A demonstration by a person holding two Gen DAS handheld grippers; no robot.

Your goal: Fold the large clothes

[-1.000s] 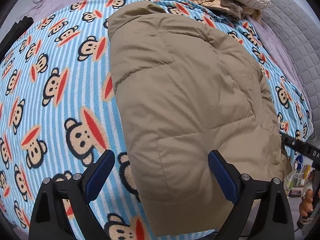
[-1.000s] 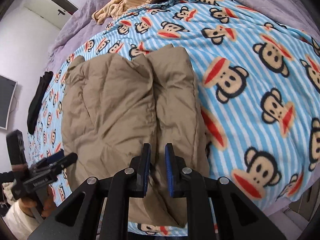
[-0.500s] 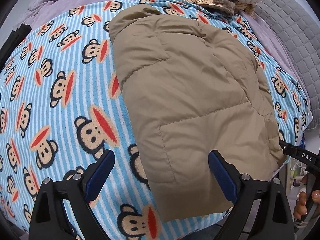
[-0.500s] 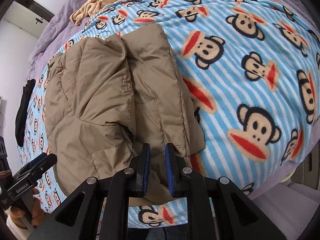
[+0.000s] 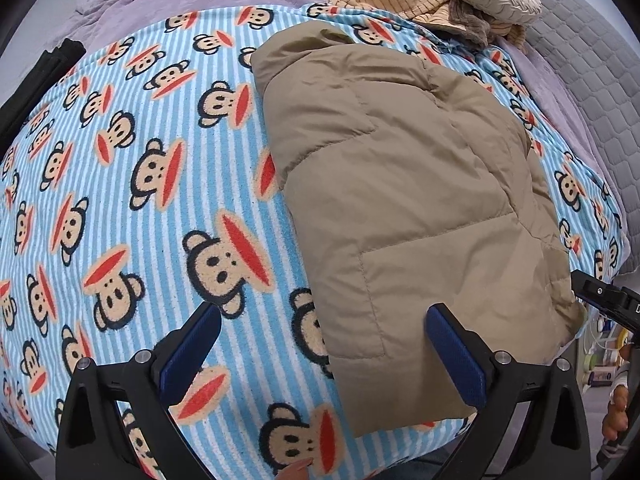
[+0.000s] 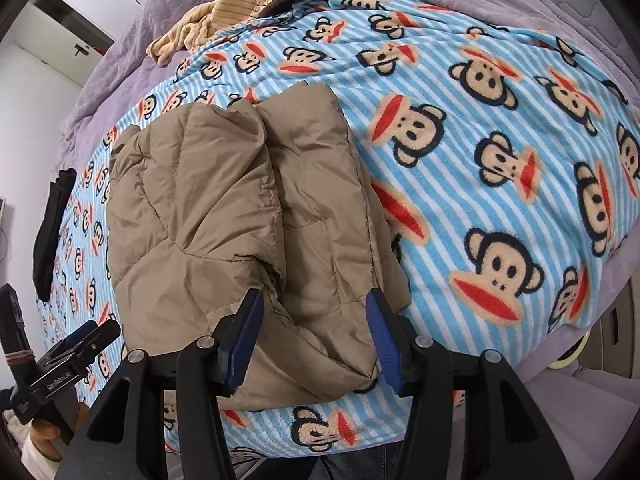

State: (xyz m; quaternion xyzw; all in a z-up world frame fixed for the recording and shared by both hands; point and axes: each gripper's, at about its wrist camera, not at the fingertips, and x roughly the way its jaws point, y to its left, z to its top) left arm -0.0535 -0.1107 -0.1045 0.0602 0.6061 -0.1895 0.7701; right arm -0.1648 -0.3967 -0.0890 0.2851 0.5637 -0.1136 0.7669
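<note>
The tan puffer jacket [image 5: 404, 208] lies folded lengthwise on the monkey-print blanket [image 5: 120, 200]. Both the left gripper [image 5: 320, 344] and right gripper [image 6: 316, 328] hover spread and empty over its near hem. Next, probably, they must clamp that hem and fold it toward the collar.

Both wrist views are evenly and brightly lit by soft, diffuse light; its source lies outside the frames, perhaps overhead. Shadows are faint: only thin dark lines sit in the creases of the tan jacket [image 5: 400, 208] and under its edge on the striped monkey blanket [image 5: 120, 200]. No glare shows on the fabric. Focus is sharp through the centre, with stitching and fleece pile clear. Strong fisheye distortion bulges the bed into a dome, and black vignette fills the corners. Detail softens and compresses toward the rim, where the small items at the right edge of the left view blur
</note>
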